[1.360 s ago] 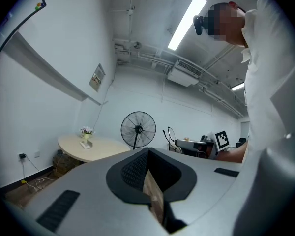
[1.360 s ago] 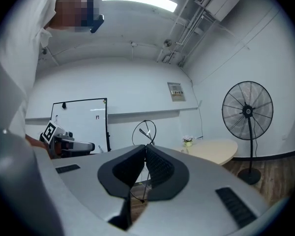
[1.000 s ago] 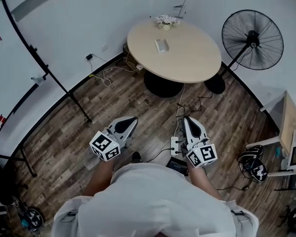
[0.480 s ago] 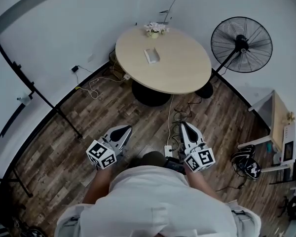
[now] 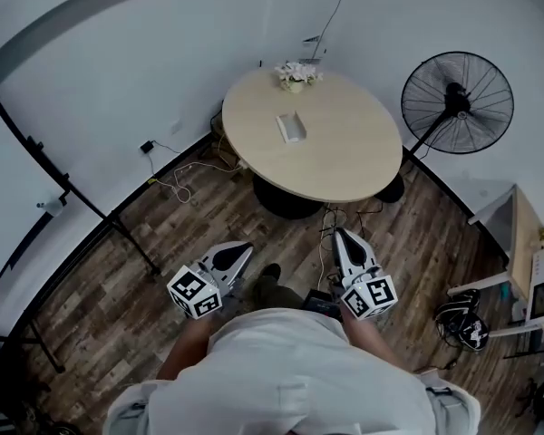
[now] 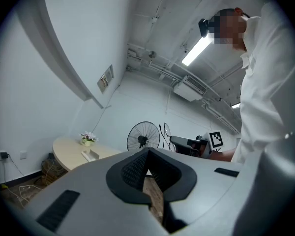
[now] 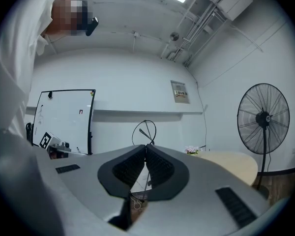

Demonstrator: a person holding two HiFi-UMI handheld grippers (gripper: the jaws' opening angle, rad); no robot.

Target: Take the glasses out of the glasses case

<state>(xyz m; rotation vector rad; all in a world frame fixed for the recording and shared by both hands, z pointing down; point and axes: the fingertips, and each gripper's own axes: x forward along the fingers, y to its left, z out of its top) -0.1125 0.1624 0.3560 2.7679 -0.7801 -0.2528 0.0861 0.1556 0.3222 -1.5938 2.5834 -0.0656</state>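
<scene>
A pale glasses case lies near the middle of the round wooden table, far from both grippers. It also shows small in the left gripper view as the case. No glasses are visible. My left gripper and right gripper are held low over the wood floor, close to the person's body and short of the table. Both have their jaws together with nothing between them, as the left gripper and right gripper show in their own views.
A small flower pot stands at the table's far edge. A pedestal fan stands to the right of the table. Cables and a power strip lie on the floor. A whiteboard frame stands at left, shelving at right.
The head view has shifted and the table now sits slightly lower and nearer in it. Both grippers stay shut and keep their place in front of the body.
</scene>
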